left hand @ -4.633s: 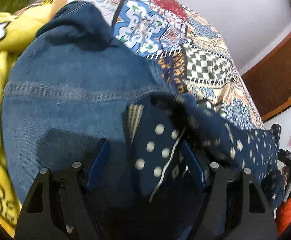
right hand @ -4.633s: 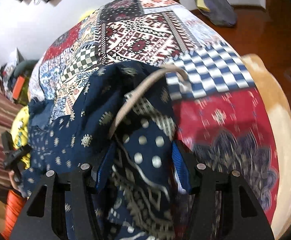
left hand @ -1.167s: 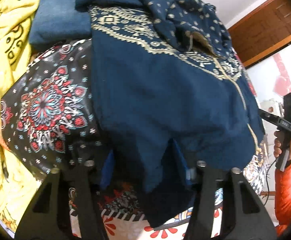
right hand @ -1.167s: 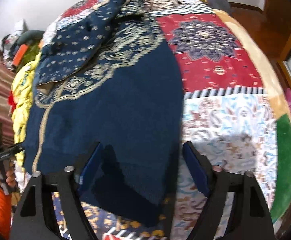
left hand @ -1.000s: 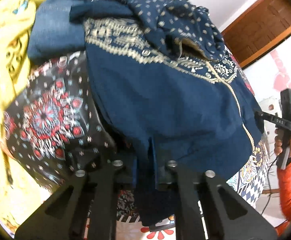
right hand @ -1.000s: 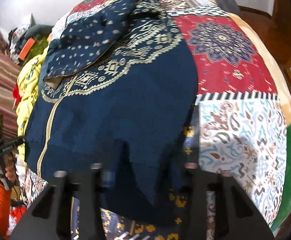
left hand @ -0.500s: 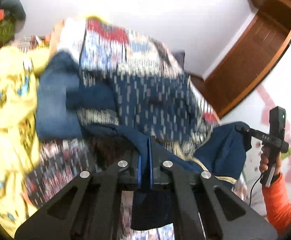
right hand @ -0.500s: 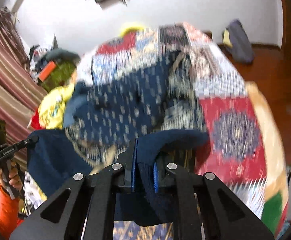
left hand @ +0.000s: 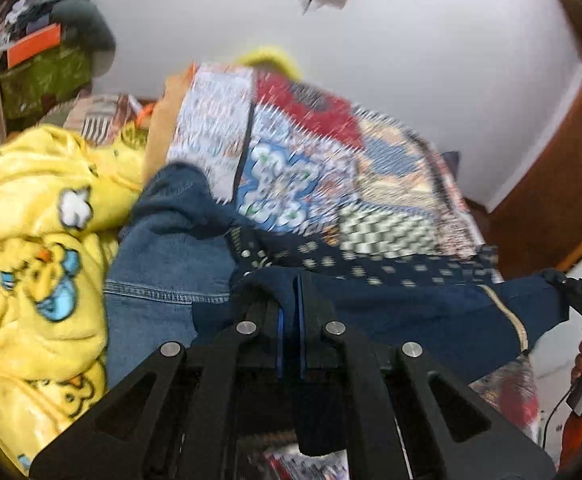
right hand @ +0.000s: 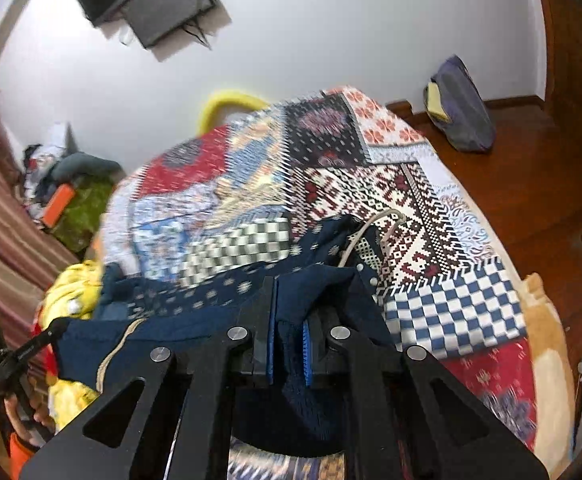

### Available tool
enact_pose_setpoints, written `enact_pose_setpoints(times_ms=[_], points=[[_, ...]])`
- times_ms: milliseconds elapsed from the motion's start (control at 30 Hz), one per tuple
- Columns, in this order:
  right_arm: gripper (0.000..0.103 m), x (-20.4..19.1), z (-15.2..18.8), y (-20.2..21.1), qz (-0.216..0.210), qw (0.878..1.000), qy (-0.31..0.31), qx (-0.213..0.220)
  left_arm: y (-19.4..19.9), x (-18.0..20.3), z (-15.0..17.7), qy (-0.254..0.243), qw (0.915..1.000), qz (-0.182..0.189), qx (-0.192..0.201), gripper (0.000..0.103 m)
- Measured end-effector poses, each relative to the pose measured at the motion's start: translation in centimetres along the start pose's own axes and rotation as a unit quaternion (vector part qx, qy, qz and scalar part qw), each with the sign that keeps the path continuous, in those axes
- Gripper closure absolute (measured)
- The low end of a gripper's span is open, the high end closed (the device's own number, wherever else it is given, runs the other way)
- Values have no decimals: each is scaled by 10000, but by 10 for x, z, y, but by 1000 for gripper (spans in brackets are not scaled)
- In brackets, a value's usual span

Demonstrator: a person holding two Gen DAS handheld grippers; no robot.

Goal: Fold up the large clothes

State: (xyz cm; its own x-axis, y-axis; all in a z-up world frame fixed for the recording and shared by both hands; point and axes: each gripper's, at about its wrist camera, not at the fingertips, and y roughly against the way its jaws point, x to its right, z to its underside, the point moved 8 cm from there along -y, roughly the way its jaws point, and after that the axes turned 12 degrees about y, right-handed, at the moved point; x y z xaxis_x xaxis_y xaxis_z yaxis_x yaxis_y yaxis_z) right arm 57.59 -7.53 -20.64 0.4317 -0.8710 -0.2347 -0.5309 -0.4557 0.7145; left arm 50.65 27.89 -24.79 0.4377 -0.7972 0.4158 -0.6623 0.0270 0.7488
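Both grippers I see clamped on the dark navy cloth garment with gold trim (left hand: 411, 312): left gripper (left hand: 289, 312), right gripper (right hand: 289, 332). It hangs stretched between them above the patchwork bedspread (right hand: 411, 200), beside blue denim jeans (left hand: 163, 264) and yellow printed blanket (left hand: 31, 240).

Bed (right hand: 471, 292) carrying a kurta (left hand: 411, 312) across its near edge, jeans (left hand: 159, 264) at the kurta's left end, a blanket (left hand: 31, 240) heaped along the left edge (partly overhanging); bag (right hand: 461, 108) on the floor (right hand: 539, 168) beyond the right edge.
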Motion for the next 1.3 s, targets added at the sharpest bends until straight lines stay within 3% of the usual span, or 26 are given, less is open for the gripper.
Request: enact_pose_setpoints(times_ms=[167,333,500,533,567,633,667,700,767,833,967,1233,1300], points=[[94,28,18,-64,84,9979,-423,-480,-65,-19,15,-59,9984,-392,-400,98],[94,39,33,-80,-15,9971,-463,-602,-87,-19,36,-479,9958,-436,-646,96],[76,35,32,-61,48,9967,-229,-781,-70,-13,42,-1014,9900,-559,-803,94],[68,34,32,-59,90,9965,-171,-809,-64,-11,43,-1090,9888,-594,-826,93],[59,33,31,-51,194,9964,-65,-819,-56,-7,42,-1184,9876,-618,-832,90],[56,28,31,-39,352,9964,179,-747,-39,0,41,-1346,9859,-629,-764,82],[55,23,30,-31,362,9964,317,-691,-31,3,41,-1389,9857,-614,-731,72],[55,17,31,-20,336,9964,456,-638,-25,6,40,-1415,9857,-614,-678,54],[52,9,33,-6,277,9965,558,-566,-1,14,36,-1535,9856,-638,-317,34],[50,-4,38,8,111,9965,653,-502,19,26,35,-1691,9843,-502,-22,34],[50,-27,54,11,-5,9933,983,-615,28,44,44,-1825,9827,-321,-67,31],[50,-40,86,-35,109,9880,1138,-1035,-32,65,99,-2341,9689,-360,-716,30],[46,-36,87,-49,188,9894,964,-1068,-44,65,101,-2318,9693,-387,-726,20]])
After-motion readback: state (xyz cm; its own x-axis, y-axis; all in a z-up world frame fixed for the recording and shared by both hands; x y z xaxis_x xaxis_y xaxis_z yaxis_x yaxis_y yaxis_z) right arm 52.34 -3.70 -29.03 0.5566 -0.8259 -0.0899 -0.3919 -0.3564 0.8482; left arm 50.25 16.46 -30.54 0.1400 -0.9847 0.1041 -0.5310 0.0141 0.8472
